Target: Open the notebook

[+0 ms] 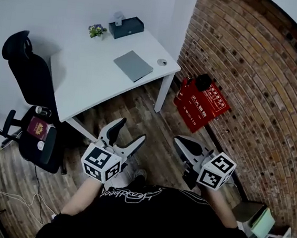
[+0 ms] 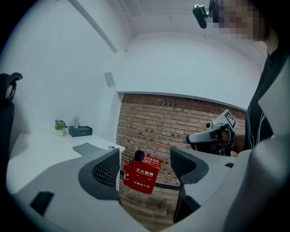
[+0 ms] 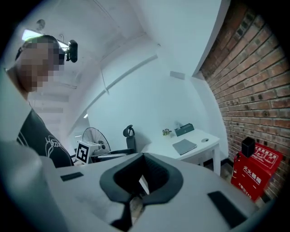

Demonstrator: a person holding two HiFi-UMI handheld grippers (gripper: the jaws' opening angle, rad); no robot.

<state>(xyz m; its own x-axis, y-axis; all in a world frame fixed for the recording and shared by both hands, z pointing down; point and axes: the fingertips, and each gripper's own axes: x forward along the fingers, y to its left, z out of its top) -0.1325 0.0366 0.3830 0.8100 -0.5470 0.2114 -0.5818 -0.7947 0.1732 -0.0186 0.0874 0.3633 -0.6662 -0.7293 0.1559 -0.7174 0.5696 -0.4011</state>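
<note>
Head view first: the notebook (image 1: 133, 65) lies closed and flat on the white desk (image 1: 83, 82), toward the end nearest the brick wall (image 1: 260, 59). Both grippers hang low by the person's body, well apart from it. The left gripper (image 1: 130, 131) has its jaws spread wide with nothing between them. The right gripper (image 1: 180, 141) has its jaws together, also empty. The notebook sits almost straight ahead of the left gripper and off to the left of the right one, so I'd call the left the nearer tool. Its long axis runs from the back of the desk toward the front edge, slanted across the view. Opening hasn't begun: the coming move looks like a long forward reach over that front edge.
</note>
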